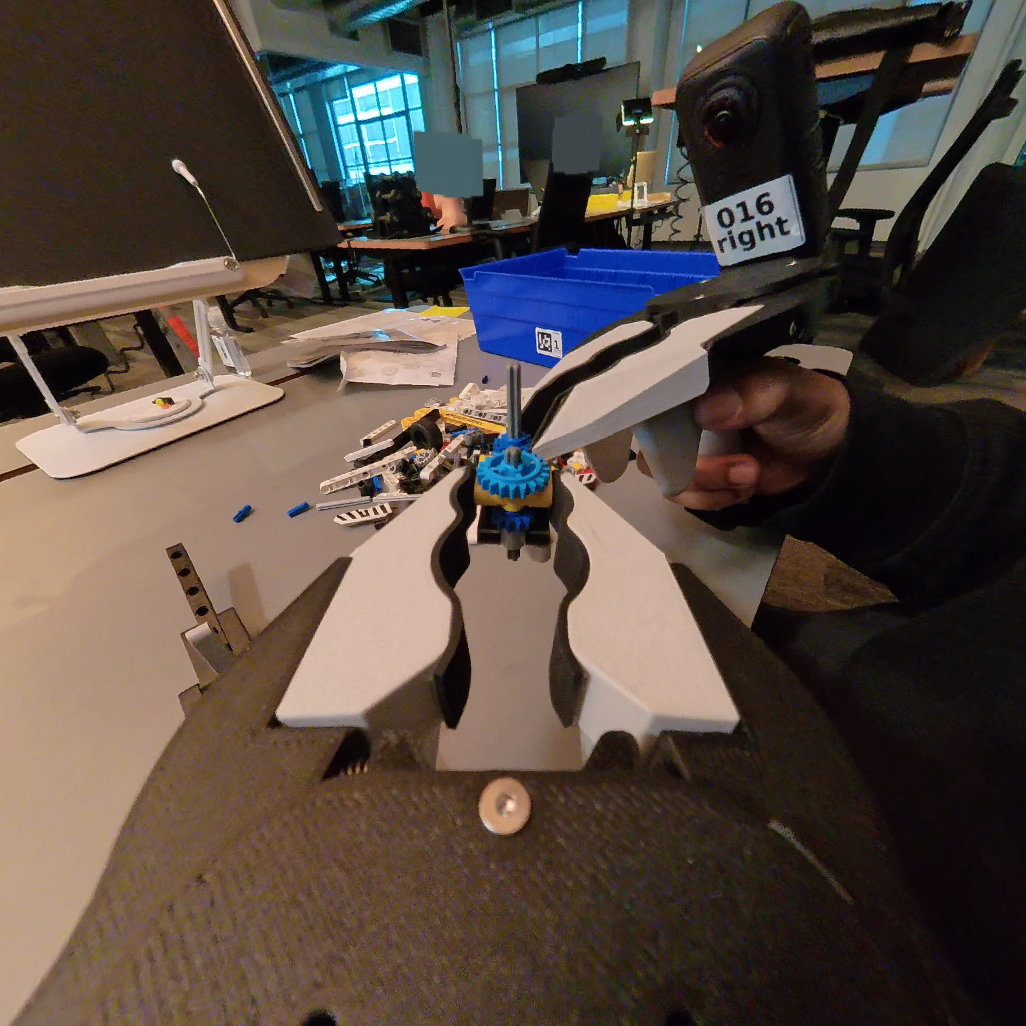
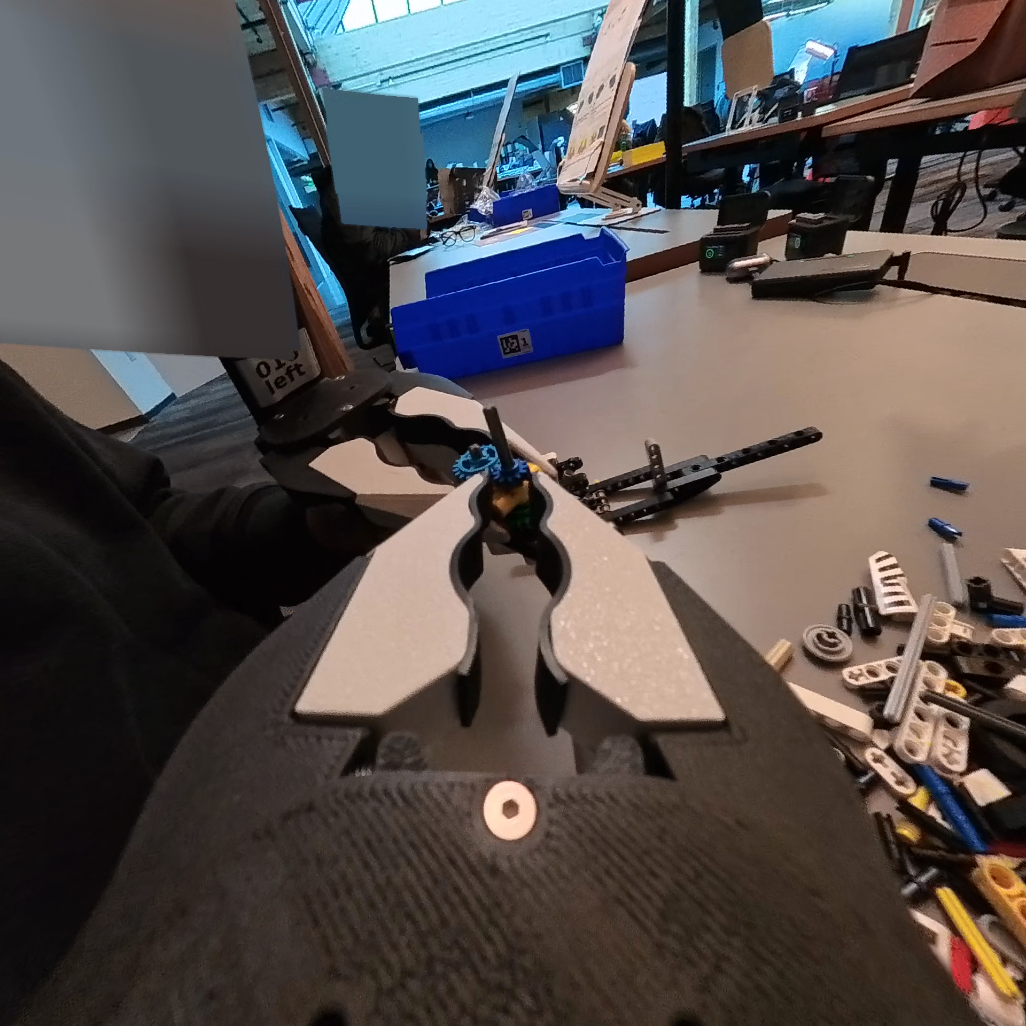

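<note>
While both tools (image 1: 513, 494) (image 2: 508, 488) pinch a gear assembly (image 1: 513, 477): grey table (image 2: 777, 388), open office.

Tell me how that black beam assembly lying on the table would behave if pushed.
The black beam assembly looks stiff and probably light, being thin holed plastic. Lying flat on the smooth table, it would likely slide rather than roll. Its small upright post might snag or pivot.
</note>
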`<act>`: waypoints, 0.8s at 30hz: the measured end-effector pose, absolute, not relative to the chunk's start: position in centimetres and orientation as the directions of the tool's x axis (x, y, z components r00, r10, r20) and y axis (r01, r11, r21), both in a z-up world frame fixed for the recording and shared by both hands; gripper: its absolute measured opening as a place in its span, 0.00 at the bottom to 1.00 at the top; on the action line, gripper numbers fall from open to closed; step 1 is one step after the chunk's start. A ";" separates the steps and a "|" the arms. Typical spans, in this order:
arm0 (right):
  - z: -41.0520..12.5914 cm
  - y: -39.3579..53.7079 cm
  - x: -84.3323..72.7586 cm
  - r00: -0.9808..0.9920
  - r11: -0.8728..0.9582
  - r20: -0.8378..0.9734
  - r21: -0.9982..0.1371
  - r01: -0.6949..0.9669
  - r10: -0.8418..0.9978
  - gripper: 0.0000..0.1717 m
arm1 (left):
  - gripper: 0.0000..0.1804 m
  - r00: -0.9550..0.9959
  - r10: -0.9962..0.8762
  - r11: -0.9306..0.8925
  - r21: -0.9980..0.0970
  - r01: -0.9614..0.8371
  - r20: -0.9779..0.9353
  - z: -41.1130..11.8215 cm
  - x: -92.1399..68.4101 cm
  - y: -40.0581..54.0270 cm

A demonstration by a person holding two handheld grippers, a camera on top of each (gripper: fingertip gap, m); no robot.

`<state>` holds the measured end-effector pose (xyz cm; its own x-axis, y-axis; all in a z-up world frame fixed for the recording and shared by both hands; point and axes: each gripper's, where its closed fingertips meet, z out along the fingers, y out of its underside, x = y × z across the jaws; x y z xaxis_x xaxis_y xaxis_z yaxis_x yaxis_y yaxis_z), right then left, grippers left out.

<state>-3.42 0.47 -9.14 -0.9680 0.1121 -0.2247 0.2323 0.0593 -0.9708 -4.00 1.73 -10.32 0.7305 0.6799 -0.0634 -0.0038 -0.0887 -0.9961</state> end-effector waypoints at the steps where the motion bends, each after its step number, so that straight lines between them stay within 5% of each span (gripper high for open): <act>1: -9.2 0.5 -3.4 -0.969 0.065 -0.220 -0.972 0.228 0.108 0.06 | 0.13 0.734 0.676 -0.095 -0.996 -0.004 -0.067 -10.4 -3.9 1.8; 19: -7.5 0.7 -4.0 -0.963 -0.049 -0.204 -0.979 0.199 0.175 0.04 | 0.14 0.735 0.678 -0.175 -0.976 0.131 -0.022 -12.4 -4.4 2.1; 24: -2.6 4.6 -5.9 -0.925 -0.333 -0.352 -0.898 0.289 0.145 0.05 | 0.14 0.723 0.686 -0.245 -0.961 0.128 -0.078 -13.1 -4.3 2.4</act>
